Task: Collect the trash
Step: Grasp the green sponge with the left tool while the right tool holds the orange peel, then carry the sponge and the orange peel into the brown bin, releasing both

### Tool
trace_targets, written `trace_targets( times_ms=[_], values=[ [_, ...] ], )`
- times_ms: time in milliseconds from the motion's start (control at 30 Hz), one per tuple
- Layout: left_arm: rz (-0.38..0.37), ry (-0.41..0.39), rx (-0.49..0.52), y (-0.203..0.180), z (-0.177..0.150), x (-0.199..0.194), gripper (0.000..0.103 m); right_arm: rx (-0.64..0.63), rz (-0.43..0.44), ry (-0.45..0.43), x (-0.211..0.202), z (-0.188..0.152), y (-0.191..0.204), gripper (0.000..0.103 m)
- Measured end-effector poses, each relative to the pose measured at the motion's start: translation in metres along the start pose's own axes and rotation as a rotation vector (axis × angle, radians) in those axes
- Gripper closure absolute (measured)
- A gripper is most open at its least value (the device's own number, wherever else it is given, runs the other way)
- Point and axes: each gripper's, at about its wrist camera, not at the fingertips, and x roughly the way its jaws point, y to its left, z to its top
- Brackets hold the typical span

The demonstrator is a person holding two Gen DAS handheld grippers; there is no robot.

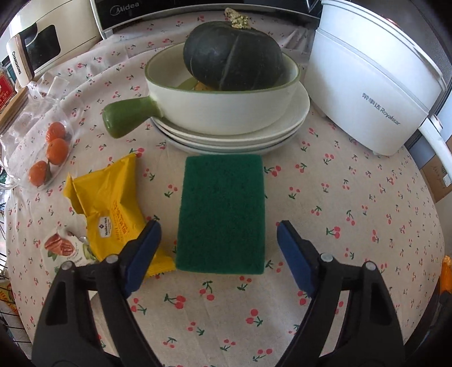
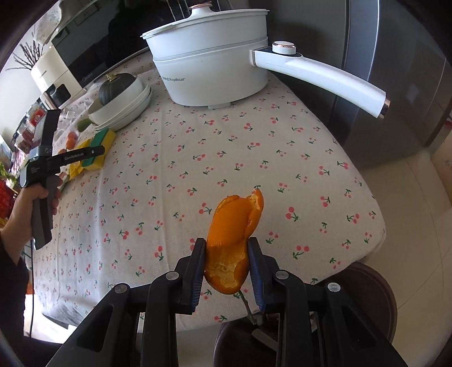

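My right gripper [image 2: 226,245] is shut on an orange peel [image 2: 233,234] and holds it above the table's near right edge. My left gripper [image 1: 219,230] is open and empty, its jaws on either side of the near end of a green scouring sponge [image 1: 221,213] lying flat on the cherry-print tablecloth [image 1: 353,214]. A crumpled yellow snack wrapper [image 1: 108,206] lies just left of the sponge, touching the left finger [image 1: 144,254]. A small white pecan packet [image 1: 63,248] lies beside the wrapper. The left gripper also shows in the right wrist view [image 2: 96,151], over the sponge [image 2: 100,146].
A white bowl [image 1: 226,110] with a green handle holds a dark green squash [image 1: 233,59] on stacked plates [image 1: 293,127]. A white Royalstar electric pot [image 2: 209,65] stands at the back right, its long handle [image 2: 322,76] out over the edge. Tangerines in a clear bag [image 1: 50,152] lie left. A microwave [image 1: 127,11] is behind.
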Motion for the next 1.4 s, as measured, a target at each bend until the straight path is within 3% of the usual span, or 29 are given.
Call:
trace_targets(
  times_ms=[100, 233, 500, 733, 1100, 1400],
  values=[
    [-0.024, 0.015, -0.039, 0.003, -0.006, 0.002, 0.041, -0.007, -0.002, -0.007, -0.004, -0.003, 0.001, 0.073],
    [-0.059, -0.031, -0.077, 0.006, -0.024, -0.024, 0.042, -0.013, -0.006, -0.015, -0.011, -0.006, 0.004, 0.073],
    [-0.109, -0.068, -0.012, -0.007, -0.084, -0.101, 0.042, -0.034, -0.012, -0.081, -0.043, -0.016, 0.017, 0.073],
    [-0.191, -0.078, 0.043, -0.036, -0.136, -0.144, 0.042, -0.053, -0.021, -0.122, -0.072, -0.043, 0.021, 0.073],
    [-0.356, -0.041, 0.193, -0.118, -0.181, -0.164, 0.042, -0.008, -0.084, -0.142, -0.095, -0.096, -0.008, 0.073],
    [-0.434, -0.005, 0.326, -0.187, -0.201, -0.158, 0.042, 0.074, -0.144, -0.128, -0.105, -0.127, -0.058, 0.073]
  ],
)
